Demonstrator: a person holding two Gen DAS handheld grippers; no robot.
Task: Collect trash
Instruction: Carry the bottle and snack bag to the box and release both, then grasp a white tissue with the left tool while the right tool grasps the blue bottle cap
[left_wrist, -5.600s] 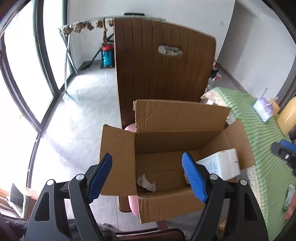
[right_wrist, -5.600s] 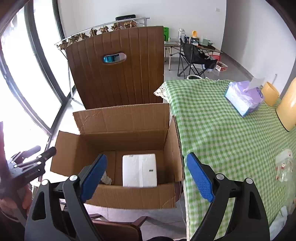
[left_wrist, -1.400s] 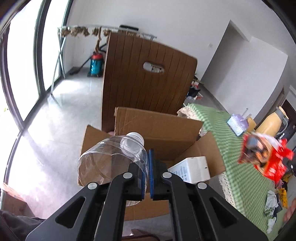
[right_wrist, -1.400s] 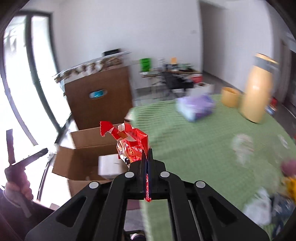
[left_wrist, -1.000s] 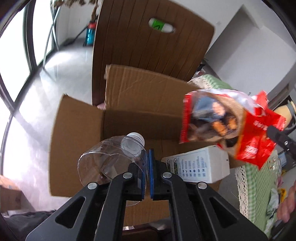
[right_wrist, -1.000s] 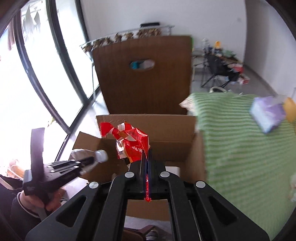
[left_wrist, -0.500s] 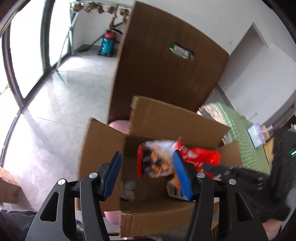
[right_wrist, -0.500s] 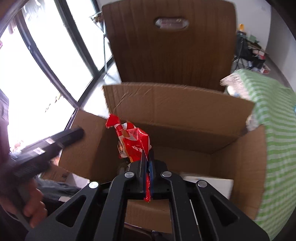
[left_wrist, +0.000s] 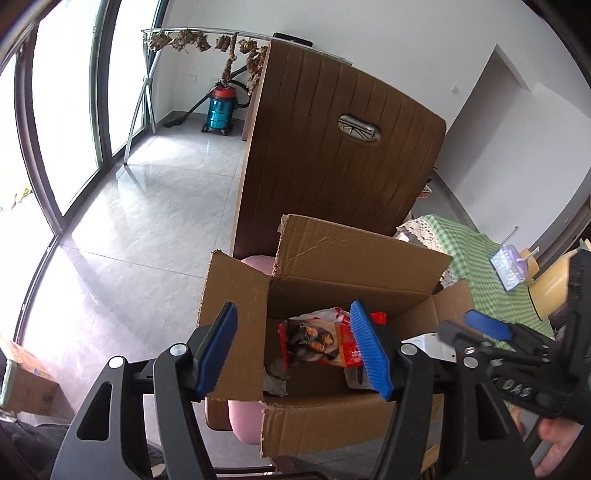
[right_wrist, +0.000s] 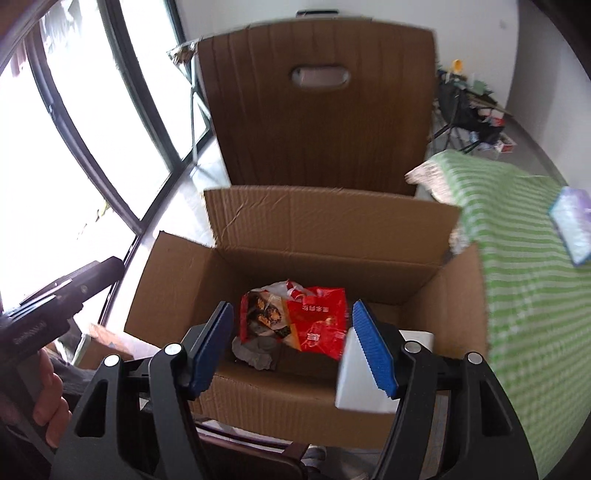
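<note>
My left gripper (left_wrist: 295, 347) and right gripper (right_wrist: 293, 347) gape empty above the open brown cardboard box (right_wrist: 325, 225); crinkled red snack bag (right_wrist: 314, 321) lies inside.

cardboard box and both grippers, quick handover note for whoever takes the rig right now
Left gripper: jaws open, empty, above the cardboard box.
Right gripper: jaws open, empty, also over the box.
In the box: red snack bag, crumpled paper, white carton. No bottle can be seen in it from either view.
Done: the snack bag is in the box.
Left: the green-checked table to the right holds a purple tissue pack; any remaining trash there is out of view, so check it.
</note>
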